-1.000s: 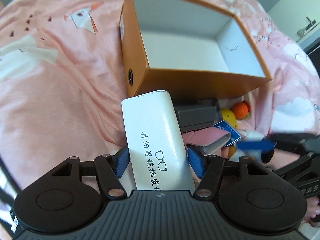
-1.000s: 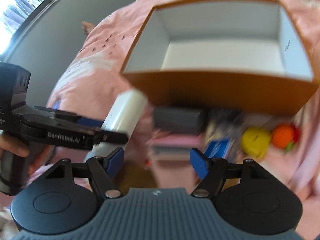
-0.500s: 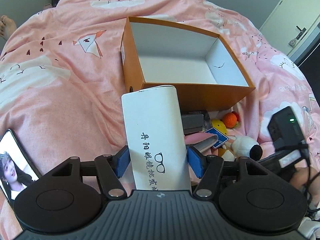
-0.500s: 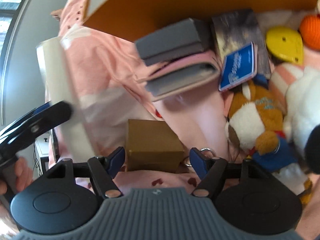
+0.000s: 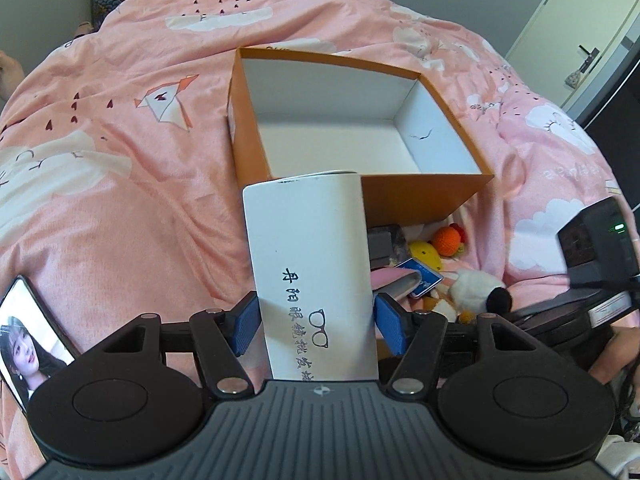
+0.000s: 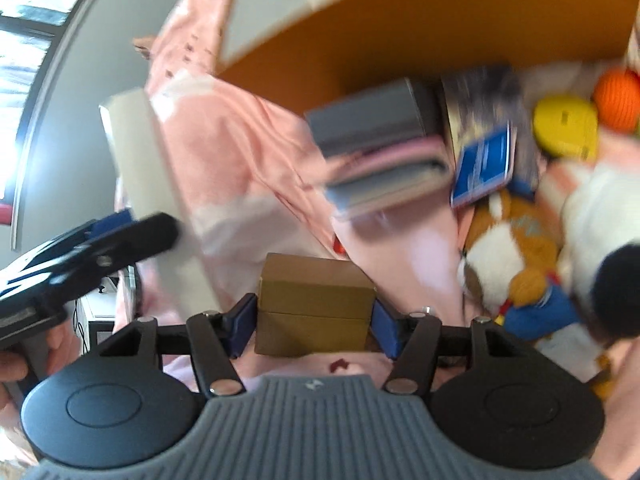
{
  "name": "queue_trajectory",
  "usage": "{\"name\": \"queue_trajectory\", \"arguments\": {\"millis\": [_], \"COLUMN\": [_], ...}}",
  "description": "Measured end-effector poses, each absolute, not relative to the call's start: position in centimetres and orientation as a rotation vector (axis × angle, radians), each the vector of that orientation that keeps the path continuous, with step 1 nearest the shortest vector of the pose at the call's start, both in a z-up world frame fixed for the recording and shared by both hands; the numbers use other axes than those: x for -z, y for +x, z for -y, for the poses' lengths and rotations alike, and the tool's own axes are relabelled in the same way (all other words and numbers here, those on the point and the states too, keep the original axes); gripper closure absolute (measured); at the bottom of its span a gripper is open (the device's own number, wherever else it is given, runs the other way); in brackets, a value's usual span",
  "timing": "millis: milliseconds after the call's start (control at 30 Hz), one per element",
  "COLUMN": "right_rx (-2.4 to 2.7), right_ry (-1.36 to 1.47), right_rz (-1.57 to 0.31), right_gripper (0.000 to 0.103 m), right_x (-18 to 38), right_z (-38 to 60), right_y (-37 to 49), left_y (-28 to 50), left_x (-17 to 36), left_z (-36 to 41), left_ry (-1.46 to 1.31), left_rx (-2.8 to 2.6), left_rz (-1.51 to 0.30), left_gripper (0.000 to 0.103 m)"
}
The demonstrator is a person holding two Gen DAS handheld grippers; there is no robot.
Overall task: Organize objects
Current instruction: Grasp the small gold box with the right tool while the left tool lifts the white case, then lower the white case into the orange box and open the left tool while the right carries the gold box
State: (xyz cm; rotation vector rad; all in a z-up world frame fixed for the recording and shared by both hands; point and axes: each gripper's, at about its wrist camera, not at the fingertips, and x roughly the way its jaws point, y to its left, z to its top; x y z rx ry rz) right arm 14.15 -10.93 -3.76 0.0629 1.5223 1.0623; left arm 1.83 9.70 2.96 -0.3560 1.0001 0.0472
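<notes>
My left gripper [image 5: 316, 326] is shut on a white glasses case [image 5: 312, 264] with black lettering and holds it raised in front of the empty orange box [image 5: 424, 190] with a white inside. My right gripper [image 6: 313, 326] has its blue pads against both sides of a small brown box [image 6: 314, 306] that rests on the pink bedding. The white case [image 6: 148, 184] and the left gripper also show at the left of the right wrist view.
A pile lies by the orange box: a grey case [image 6: 372, 124], a pink wallet [image 6: 396, 172], a blue card [image 6: 486, 168], a yellow toy [image 6: 566, 126], an orange ball [image 6: 618, 98] and plush toys [image 6: 516, 248]. A phone [image 5: 24, 340] lies at the left on the pink duvet [image 5: 120, 160].
My left gripper has lifted back with the white case, so the orange box looks farther. My right gripper dropped low to the bedding and closed around the small brown box.
</notes>
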Motion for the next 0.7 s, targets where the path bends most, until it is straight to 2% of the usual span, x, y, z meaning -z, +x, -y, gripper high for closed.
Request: {"name": "queue_trajectory", "arguments": {"millis": [367, 700], "right_rx": [-1.062, -1.011], "right_ry": [0.101, 0.158], "right_rz": [-1.198, -0.990], "right_gripper": [0.041, 0.041], "right_x": [-5.9, -9.9], "right_z": [14.9, 13.8], "right_y": [20.1, 26.0], "left_y": [5.6, 13.7], "left_x": [-7.2, -10.0], "left_z": [-9.8, -10.0], "left_ry": [-0.309, -0.232], "left_rx": [0.018, 0.047], "left_rz": [-0.934, -0.881], "left_gripper": [0.033, 0.033]}}
